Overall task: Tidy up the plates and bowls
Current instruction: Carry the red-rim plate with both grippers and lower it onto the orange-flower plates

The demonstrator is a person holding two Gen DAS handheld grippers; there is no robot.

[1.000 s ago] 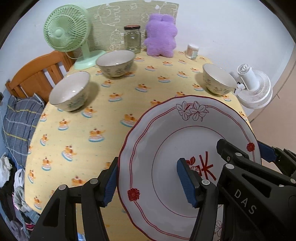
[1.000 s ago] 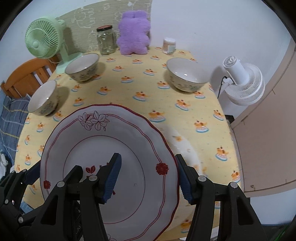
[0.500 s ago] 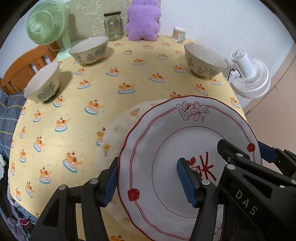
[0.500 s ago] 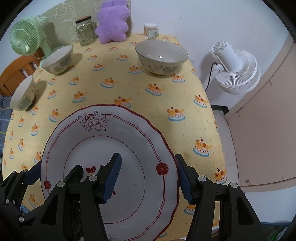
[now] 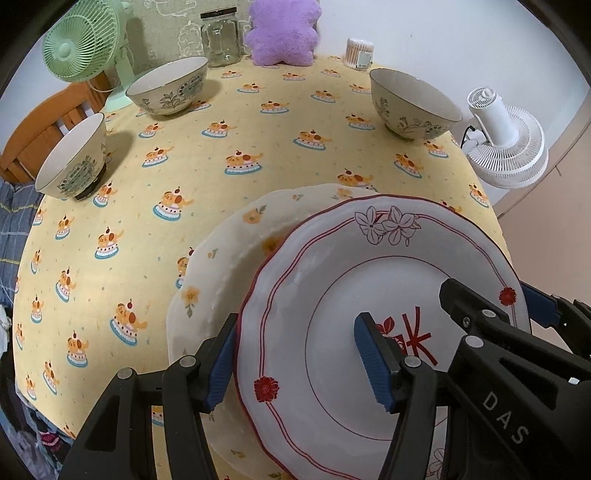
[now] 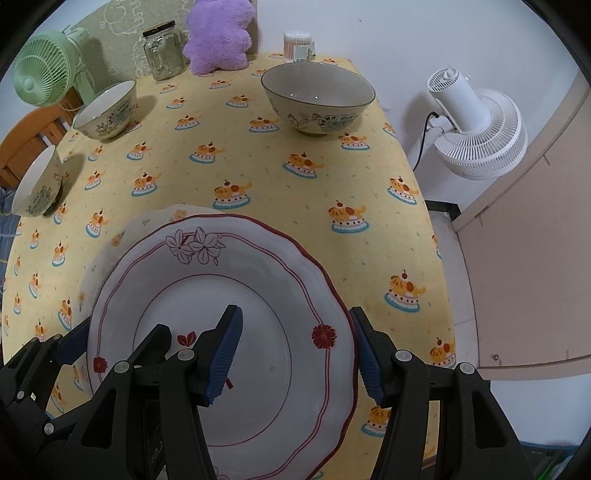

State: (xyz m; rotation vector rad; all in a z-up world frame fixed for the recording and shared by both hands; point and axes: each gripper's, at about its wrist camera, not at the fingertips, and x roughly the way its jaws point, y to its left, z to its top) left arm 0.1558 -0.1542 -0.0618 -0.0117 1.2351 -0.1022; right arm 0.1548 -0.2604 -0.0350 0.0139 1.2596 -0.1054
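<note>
A white plate with a red rim and flowers [image 5: 369, 280] [image 6: 221, 295] is held by both grippers. My left gripper [image 5: 301, 360] is shut on its left rim and my right gripper [image 6: 297, 356] is shut on its right rim. The plate hangs low over a cream plate with orange flowers [image 5: 229, 254] [image 6: 122, 232] that lies on the yellow tablecloth; I cannot tell whether they touch. Three patterned bowls stand apart: one far left [image 5: 72, 158] [image 6: 37, 184], one back left [image 5: 168, 86] [image 6: 107, 110], one back right [image 5: 413, 105] [image 6: 317, 96].
A green fan [image 5: 83, 44], a glass jar [image 5: 220, 37], a purple plush toy [image 5: 282, 31] and a small tub [image 5: 359, 53] stand along the table's far edge. A white fan [image 6: 476, 129] stands off the table to the right. A wooden chair [image 5: 44, 122] is at the left.
Both grippers have carried the red-rimmed plate forward and down over the table. The cream plate has come into clear view beneath it.
</note>
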